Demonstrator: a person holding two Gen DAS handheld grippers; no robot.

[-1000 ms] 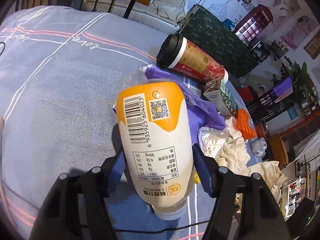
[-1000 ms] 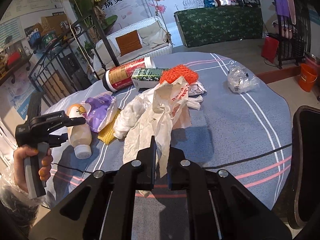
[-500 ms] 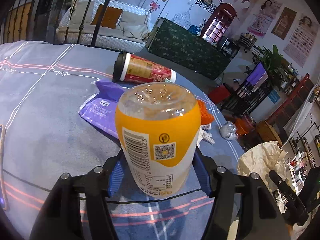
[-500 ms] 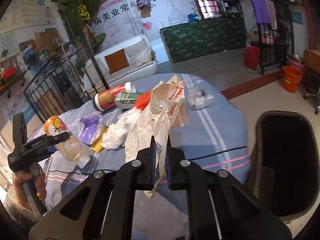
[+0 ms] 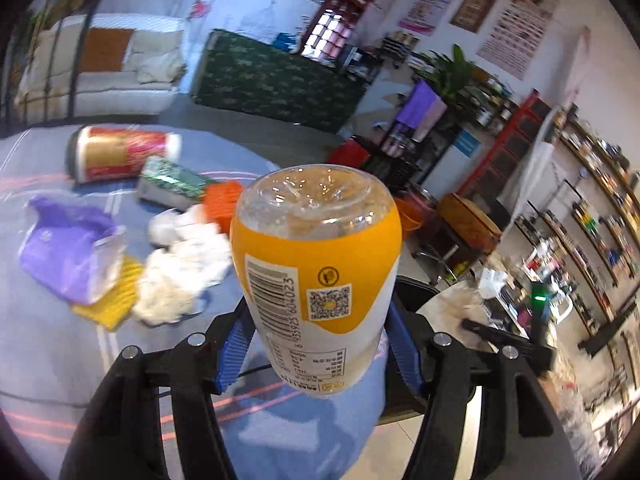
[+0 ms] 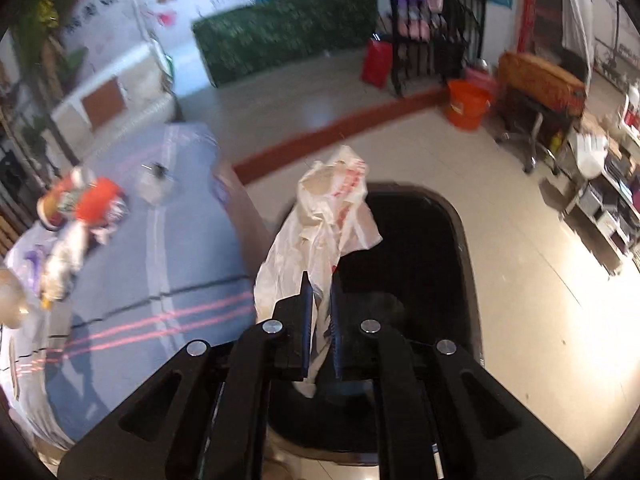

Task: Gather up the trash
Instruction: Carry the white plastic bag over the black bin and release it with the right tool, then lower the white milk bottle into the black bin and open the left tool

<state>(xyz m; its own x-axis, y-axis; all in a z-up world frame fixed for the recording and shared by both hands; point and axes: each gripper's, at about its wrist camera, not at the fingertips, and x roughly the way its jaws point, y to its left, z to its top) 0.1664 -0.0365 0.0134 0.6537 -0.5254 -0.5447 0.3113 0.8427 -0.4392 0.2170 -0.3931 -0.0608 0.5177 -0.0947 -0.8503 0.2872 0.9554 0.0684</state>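
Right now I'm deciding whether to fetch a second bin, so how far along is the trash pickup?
Nothing shows as binned yet. In hand: the right tongs pinch a plastic bag over the black bin; the left tongs grip a bottle. Left on the table: a cup, green carton, purple wrapper and tissues.

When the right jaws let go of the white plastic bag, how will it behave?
The white plastic bag looks thin and crumpled, so probably floppy and very light. It may drift instead of dropping straight. It hangs over the black bin, so it will likely still land inside.
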